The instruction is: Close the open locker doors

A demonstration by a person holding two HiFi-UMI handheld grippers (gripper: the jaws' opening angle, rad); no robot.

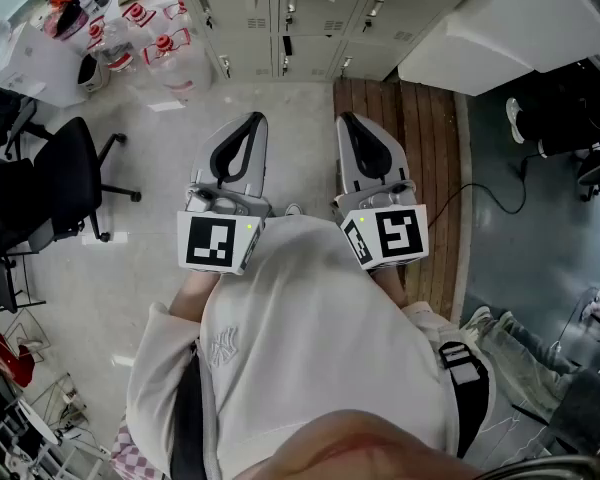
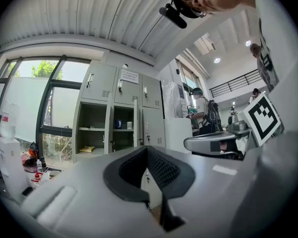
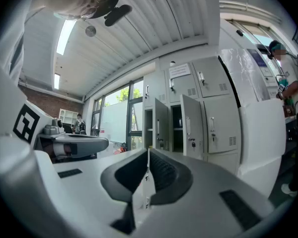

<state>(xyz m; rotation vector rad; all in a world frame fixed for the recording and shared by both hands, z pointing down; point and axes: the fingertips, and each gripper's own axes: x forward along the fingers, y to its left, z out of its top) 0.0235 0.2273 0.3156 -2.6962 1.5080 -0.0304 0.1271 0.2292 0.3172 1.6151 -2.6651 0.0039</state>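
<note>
A bank of grey lockers (image 1: 310, 18) stands ahead of me, some way off. In the left gripper view two middle compartments (image 2: 92, 133) gape open, with small items on their shelves. The right gripper view shows their two doors (image 3: 161, 125) (image 3: 192, 125) swung outward. My left gripper (image 1: 252, 118) and right gripper (image 1: 348, 118) are held side by side at chest height, pointing at the lockers and well short of them. Both sets of jaws meet at the tips with nothing between them, as the left gripper (image 2: 147, 148) and right gripper (image 3: 148, 151) also show in their own views.
A black office chair (image 1: 70, 178) stands at the left, with water bottles (image 1: 160, 43) on the floor beyond it. A wooden floor strip (image 1: 420, 148) runs to the right of me, under a white unit (image 1: 510, 28). A person (image 2: 201, 113) stands far off.
</note>
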